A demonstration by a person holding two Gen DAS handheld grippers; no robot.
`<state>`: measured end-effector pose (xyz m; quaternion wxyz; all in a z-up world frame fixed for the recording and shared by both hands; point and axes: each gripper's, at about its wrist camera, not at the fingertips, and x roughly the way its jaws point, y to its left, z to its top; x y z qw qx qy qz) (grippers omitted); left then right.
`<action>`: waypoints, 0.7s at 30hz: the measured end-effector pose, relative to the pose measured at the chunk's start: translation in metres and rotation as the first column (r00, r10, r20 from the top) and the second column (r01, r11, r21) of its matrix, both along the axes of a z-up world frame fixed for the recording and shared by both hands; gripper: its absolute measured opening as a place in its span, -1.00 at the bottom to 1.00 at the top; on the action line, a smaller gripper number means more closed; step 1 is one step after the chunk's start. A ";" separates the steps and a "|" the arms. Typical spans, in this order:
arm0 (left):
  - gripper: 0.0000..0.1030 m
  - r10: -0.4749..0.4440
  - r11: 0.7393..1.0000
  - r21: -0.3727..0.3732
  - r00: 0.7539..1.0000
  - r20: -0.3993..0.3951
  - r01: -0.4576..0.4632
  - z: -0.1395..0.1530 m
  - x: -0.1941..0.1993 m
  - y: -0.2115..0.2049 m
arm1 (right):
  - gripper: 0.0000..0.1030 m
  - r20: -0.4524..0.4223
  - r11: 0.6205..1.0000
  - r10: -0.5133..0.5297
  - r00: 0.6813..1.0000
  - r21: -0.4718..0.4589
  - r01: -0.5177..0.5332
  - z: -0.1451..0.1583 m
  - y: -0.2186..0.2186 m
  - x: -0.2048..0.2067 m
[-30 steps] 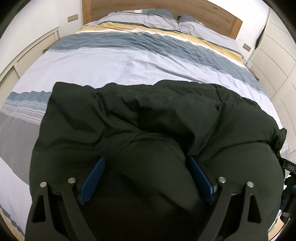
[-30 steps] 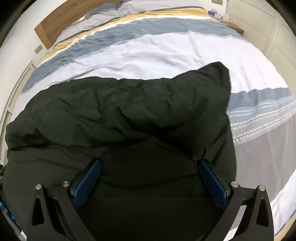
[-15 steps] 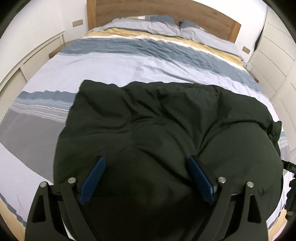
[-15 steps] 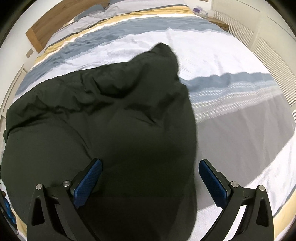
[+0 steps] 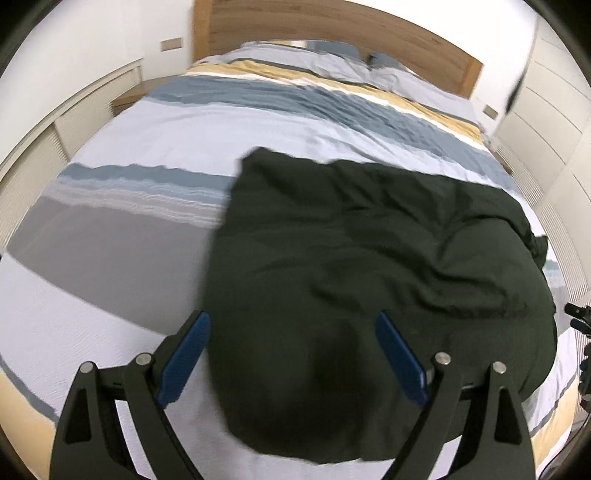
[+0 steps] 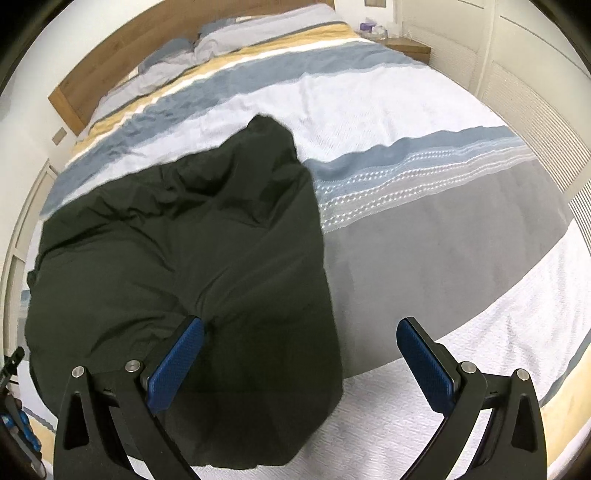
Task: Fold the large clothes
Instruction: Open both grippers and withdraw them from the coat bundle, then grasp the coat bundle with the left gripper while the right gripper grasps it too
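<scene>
A large dark green garment (image 5: 362, 258) lies bunched and puffy on the striped bed, near its foot edge; it also shows in the right wrist view (image 6: 177, 266). My left gripper (image 5: 291, 354) is open above the garment's near left part, its blue pads wide apart and holding nothing. My right gripper (image 6: 299, 358) is open above the garment's right edge, left pad over the cloth, right pad over bare bedspread, holding nothing.
The bed (image 5: 122, 266) has a grey, blue, white and yellow striped cover. A wooden headboard (image 5: 332, 26) and pillows (image 5: 295, 55) are at the far end. White cabinets (image 5: 546, 122) line the right side, louvred panels (image 5: 33, 162) the left.
Both grippers have pulled back and risen away from the garment, which has dropped onto the bed. More bare bedspread shows beside it on each side.
</scene>
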<state>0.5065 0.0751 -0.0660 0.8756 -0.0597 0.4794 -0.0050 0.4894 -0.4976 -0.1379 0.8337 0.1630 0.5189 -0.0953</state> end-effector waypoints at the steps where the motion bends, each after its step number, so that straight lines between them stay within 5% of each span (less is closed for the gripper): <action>1: 0.78 0.011 1.000 -0.008 1.000 0.002 -0.011 0.001 -0.002 0.010 | 0.99 0.013 1.000 -0.002 1.000 0.007 0.001 0.003 -0.004 -0.001; 7: 0.78 0.010 0.986 -0.167 0.999 -0.036 -0.016 -0.006 0.006 0.060 | 0.99 0.049 0.998 0.013 0.999 0.059 -0.016 0.003 -0.014 0.009; 16: 0.78 0.019 0.957 -0.286 0.995 -0.099 -0.047 -0.042 0.057 0.083 | 0.99 0.054 0.978 0.082 0.995 0.186 -0.090 -0.030 -0.011 0.055; 21: 0.78 -0.081 0.890 -0.455 0.987 -0.136 0.010 -0.074 0.098 0.087 | 0.99 0.047 0.952 0.115 0.992 0.281 -0.123 -0.063 -0.014 0.091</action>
